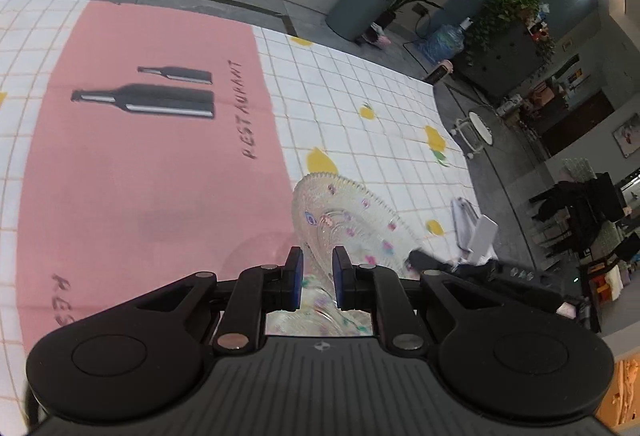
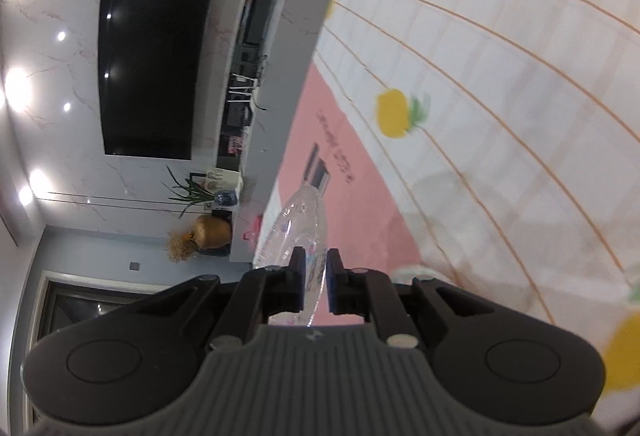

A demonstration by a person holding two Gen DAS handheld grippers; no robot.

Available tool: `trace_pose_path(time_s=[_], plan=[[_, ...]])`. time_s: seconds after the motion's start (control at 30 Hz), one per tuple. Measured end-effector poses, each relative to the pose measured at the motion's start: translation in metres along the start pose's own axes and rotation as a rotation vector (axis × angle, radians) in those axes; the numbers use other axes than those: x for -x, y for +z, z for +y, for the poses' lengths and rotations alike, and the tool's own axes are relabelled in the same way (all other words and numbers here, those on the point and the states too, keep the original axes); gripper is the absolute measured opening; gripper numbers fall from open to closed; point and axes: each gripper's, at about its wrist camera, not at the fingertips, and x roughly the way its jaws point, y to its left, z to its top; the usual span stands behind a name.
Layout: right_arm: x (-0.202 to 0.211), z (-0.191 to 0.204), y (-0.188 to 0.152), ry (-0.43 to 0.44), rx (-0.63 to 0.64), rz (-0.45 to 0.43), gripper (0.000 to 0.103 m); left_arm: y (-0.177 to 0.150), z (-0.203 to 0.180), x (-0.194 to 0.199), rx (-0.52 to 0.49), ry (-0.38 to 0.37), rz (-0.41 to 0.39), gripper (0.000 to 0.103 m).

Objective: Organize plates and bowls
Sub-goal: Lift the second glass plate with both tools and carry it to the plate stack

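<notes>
My left gripper [image 1: 318, 256] is shut on the near rim of a clear cut-glass plate [image 1: 344, 216] with small coloured flower prints. The plate is tilted, lifted above the tablecloth [image 1: 160, 156]. The other gripper's dark fingertip [image 1: 420, 260] touches the plate's right rim in the left wrist view. In the right wrist view my right gripper [image 2: 316, 260] is shut on the same clear glass plate [image 2: 302, 220], seen edge-on, held over the pink patch of the cloth [image 2: 352, 204].
The table carries a white grid cloth with lemons and a pink "RESTAURANT" panel with bottle prints [image 1: 152, 100]. A grey bin [image 1: 360, 8], plants and a water jug [image 1: 446, 40] stand beyond the far edge. A TV [image 2: 152, 72] hangs on the wall.
</notes>
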Motion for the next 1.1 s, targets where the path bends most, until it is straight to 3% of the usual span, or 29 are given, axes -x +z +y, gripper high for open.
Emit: trace_pose_path(time_s=[0.27, 0.63, 0.8, 0.93, 1.03, 1.1], plan=[[0.026, -0.024, -0.022, -0.013, -0.087, 0.009, 0.01, -0.024, -0.017, -0.002, -0.023, 0.009, 0.03, 0.017], [0.031, -0.04, -0.032, -0.06, -0.155, 0.027, 0.01, -0.065, -0.032, -0.011, -0.121, 0.103, 0.146, 0.026], [0.032, -0.045, -0.031, -0.08, -0.179, 0.041, 0.01, -0.076, -0.042, -0.014, -0.171, 0.165, 0.156, 0.03], [0.029, -0.046, -0.029, -0.082, -0.188, 0.052, 0.01, -0.078, -0.042, -0.023, -0.148, 0.252, 0.183, 0.031], [0.029, -0.047, -0.027, -0.068, -0.191, 0.054, 0.013, -0.088, -0.051, -0.028, -0.258, 0.318, 0.183, 0.031], [0.03, -0.046, -0.028, -0.104, -0.165, 0.044, 0.014, -0.093, -0.057, -0.031, -0.302, 0.335, 0.188, 0.031]])
